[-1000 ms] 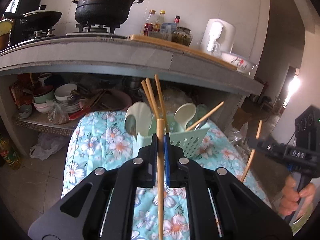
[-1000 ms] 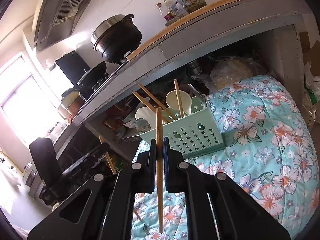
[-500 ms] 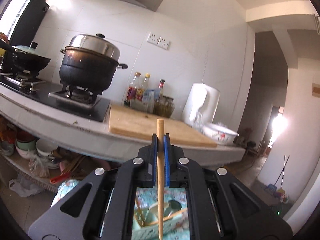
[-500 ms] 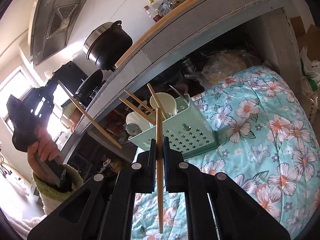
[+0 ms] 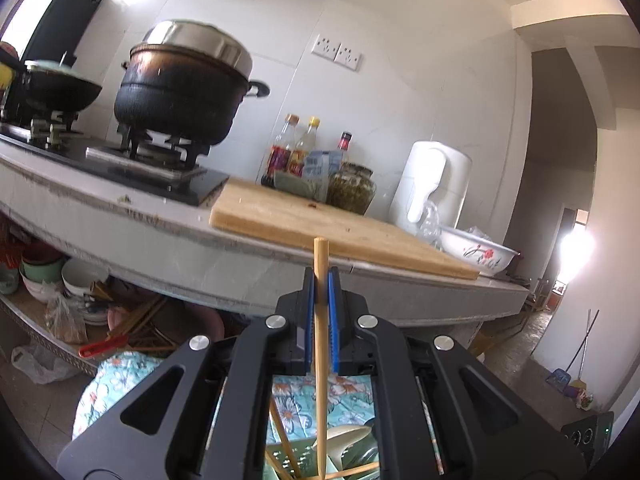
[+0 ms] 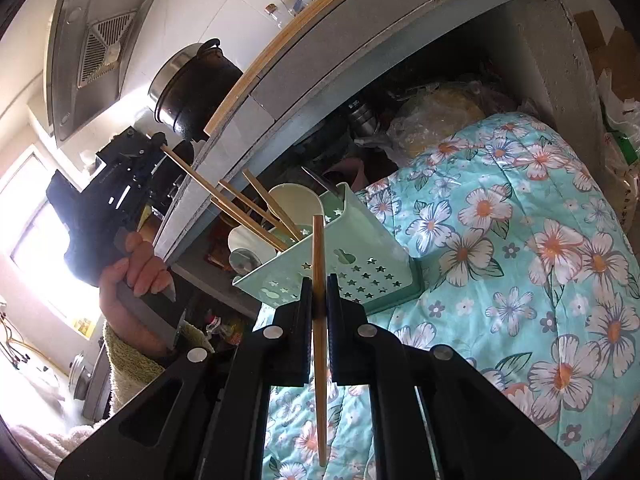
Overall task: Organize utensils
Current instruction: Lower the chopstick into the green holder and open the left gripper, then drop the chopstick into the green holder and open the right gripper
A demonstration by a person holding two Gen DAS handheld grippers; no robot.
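Right wrist view: right gripper (image 6: 319, 292) clamps a chopstick (image 6: 319, 360) before the green caddy (image 6: 352, 264) on the floral cloth (image 6: 540, 280) | left gripper (image 6: 156, 146) clamps another chopstick (image 6: 208, 184), angled into the caddy | advice: lower each tip inside the rim before letting go.

Both grippers clamped tight

The left gripper (image 5: 321, 280) points nearly level, jaws pinched together; the right gripper (image 6: 319, 292) tilts downward, jaws likewise closed. A hand (image 6: 132, 276) grips the left handle.

Basket (image 6: 344, 276): on cloth (image 6: 520, 280), before the counter (image 6: 400, 40)
Chopsticks (image 6: 256, 208): in basket
Pot (image 5: 180, 84): on stove (image 5: 152, 160), left of board (image 5: 320, 224)
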